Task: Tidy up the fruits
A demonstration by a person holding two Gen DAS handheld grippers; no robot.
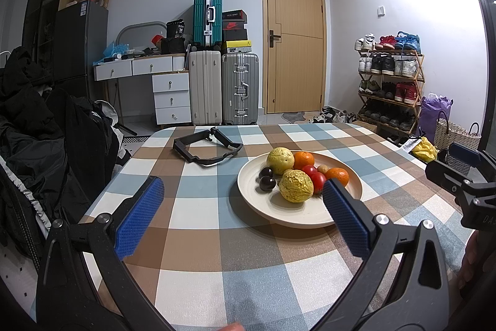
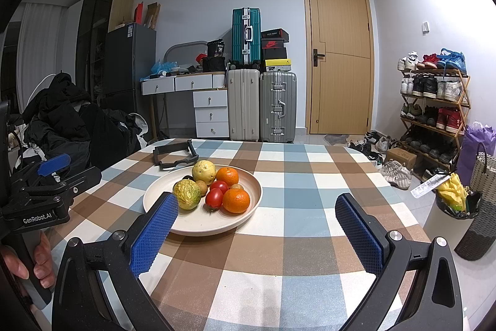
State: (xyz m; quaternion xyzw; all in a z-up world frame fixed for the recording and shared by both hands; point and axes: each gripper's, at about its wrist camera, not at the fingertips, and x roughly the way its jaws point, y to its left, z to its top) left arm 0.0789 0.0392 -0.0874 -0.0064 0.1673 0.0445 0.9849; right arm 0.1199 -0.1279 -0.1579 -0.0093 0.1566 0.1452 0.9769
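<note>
My left gripper (image 1: 243, 203) and right gripper (image 2: 255, 217) are both wide open and hold nothing. The plate (image 1: 248, 197) on the table (image 1: 198, 225) holds 2 oranges (image 1: 303, 159), 2 tomatoes (image 1: 318, 180), 2 yellow fruits (image 1: 296, 190), maybe 2 dark plums (image 1: 267, 183).

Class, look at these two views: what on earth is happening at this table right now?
A person holds a two-finger gripper in each hand above a checked tablecloth. Both the left gripper and the right gripper are open and empty, hovering short of a cream plate. The plate carries two oranges, two red tomatoes, two yellow-green fruits, two dark ones and small brown ones. A black frame lies beyond. Nothing is gripped yet.
</note>
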